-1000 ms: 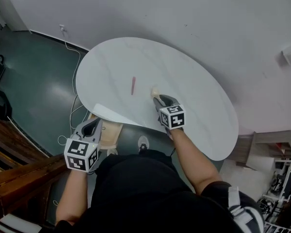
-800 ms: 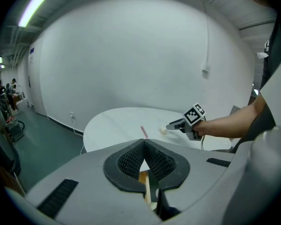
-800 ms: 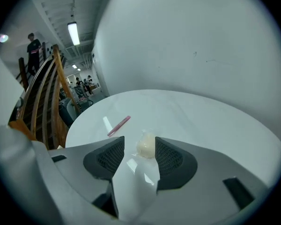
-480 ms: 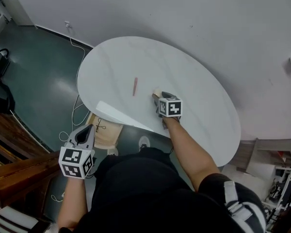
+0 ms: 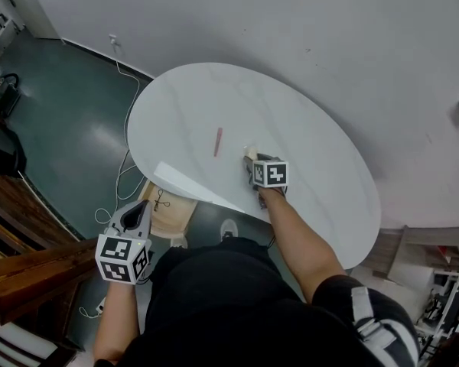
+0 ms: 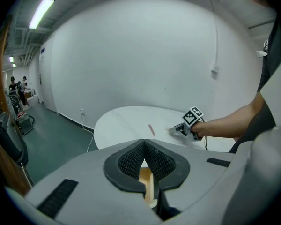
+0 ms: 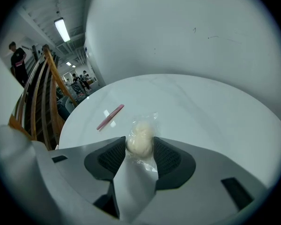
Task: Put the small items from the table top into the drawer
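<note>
A cream ball in clear wrap [image 7: 139,138] lies on the white oval table [image 5: 314,121], near its front edge. My right gripper [image 7: 139,147] has come down over it. The jaws opened wide and have just been closing a little, and they stand open with the ball between the pad tips. A pink stick [image 7: 110,116] lies to the ball's left, also visible as the pink stick [image 5: 218,141] in the head view. My left gripper [image 6: 144,142] is shut and empty, held below the table's near-left rim. It hangs over the open wooden drawer [image 5: 170,209].
A white cable [image 5: 122,90] runs down the wall and across the dark green floor left of the table. A wooden stair rail [image 5: 30,270] stands at lower left. Shelving with clutter [image 5: 444,312] is at lower right. The person's body fills the bottom of the head view.
My right gripper has dropped to the table top and its jaws now flank the wrapped ball. The left gripper has drawn back slightly from the drawer.
</note>
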Tool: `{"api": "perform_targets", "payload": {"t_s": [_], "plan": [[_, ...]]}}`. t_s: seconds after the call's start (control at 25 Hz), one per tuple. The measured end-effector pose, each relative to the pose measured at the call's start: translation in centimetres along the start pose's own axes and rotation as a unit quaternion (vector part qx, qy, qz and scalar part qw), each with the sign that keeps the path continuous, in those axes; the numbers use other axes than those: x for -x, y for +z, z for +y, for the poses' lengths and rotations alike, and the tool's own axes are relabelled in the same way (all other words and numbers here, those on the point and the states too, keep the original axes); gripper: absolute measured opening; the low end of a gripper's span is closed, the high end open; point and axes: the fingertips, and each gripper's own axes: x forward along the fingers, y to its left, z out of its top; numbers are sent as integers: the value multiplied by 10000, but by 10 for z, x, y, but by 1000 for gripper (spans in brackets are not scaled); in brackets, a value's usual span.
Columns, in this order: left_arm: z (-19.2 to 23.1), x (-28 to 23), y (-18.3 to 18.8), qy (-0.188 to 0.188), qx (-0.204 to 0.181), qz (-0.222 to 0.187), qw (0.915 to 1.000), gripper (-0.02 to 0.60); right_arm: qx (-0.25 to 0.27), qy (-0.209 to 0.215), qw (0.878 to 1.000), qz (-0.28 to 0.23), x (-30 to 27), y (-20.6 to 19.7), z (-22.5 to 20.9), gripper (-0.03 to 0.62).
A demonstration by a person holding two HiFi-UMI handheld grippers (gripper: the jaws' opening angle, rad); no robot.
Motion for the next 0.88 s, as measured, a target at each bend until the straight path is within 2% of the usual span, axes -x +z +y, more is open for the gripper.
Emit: {"api": "perform_targets", "payload": {"t_s": [0.36,0.64,0.88], "plan": [[5,-3,-3,-177,-81,70,9998,15,-25,292,9988,-390,29,9,31,172],[14,0,-13,-318,-149,107,9993,15,333,804,9943,-616,50,6,98,172],[29,7,-23,-373,-166,125,9991,15,866,1133,9884,-527,52,-8,158,172]]}}
